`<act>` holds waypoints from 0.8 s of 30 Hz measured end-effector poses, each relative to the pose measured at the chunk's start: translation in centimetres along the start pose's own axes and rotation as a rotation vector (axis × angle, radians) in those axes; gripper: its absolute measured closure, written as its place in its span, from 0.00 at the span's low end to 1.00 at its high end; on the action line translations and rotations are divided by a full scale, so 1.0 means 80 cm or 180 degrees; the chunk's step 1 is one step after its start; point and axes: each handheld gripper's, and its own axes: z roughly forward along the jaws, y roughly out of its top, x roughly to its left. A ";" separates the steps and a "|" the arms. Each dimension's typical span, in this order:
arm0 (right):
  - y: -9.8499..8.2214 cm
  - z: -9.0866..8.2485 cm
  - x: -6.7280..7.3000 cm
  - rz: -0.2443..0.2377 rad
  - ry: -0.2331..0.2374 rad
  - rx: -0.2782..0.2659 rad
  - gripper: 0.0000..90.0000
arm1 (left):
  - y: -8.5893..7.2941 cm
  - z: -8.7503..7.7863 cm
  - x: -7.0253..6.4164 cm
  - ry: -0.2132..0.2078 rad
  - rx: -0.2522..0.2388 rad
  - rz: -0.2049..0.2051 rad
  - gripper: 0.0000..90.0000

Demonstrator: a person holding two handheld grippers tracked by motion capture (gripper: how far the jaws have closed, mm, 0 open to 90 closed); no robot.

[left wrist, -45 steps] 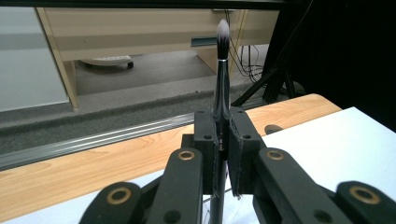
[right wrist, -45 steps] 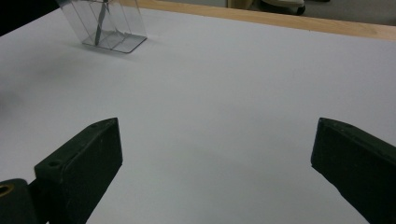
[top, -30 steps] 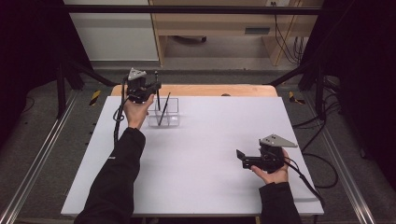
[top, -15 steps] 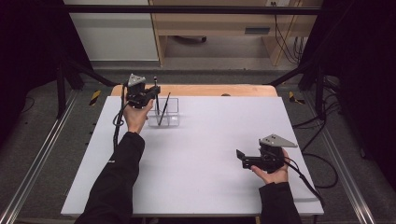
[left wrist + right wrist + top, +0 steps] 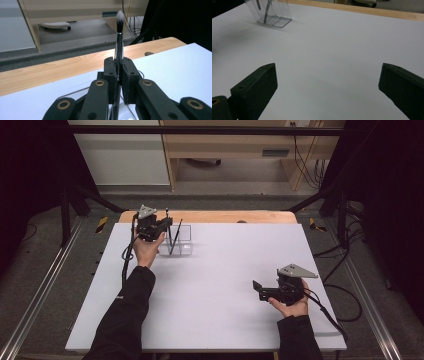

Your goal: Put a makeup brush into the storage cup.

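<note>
Right tool [image 5: 328,87]: two black jaws rise from the bottom of the right gripper view, set wide apart, with nothing between them but bare surface. Each jaw ends in a blunt, angled tip; the left one shows a small hole and a brass-ringed pivot at its base.

Counter [image 5: 332,45]: white, matte top; a strip of pale wood runs along its far edge.

Clear holder [image 5: 270,12]: transparent, boxy container with thin inner dividers, standing near the far left corner of the counter. Dark slender stems [image 5: 265,11] lean inside it; their upper ends are cut off by the frame.
</note>
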 end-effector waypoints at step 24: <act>0.001 0.000 0.002 -0.0005 0.0017 -0.0009 0.03 | -0.028 -0.004 0.001 -0.0025 0.0112 -0.0019 0.88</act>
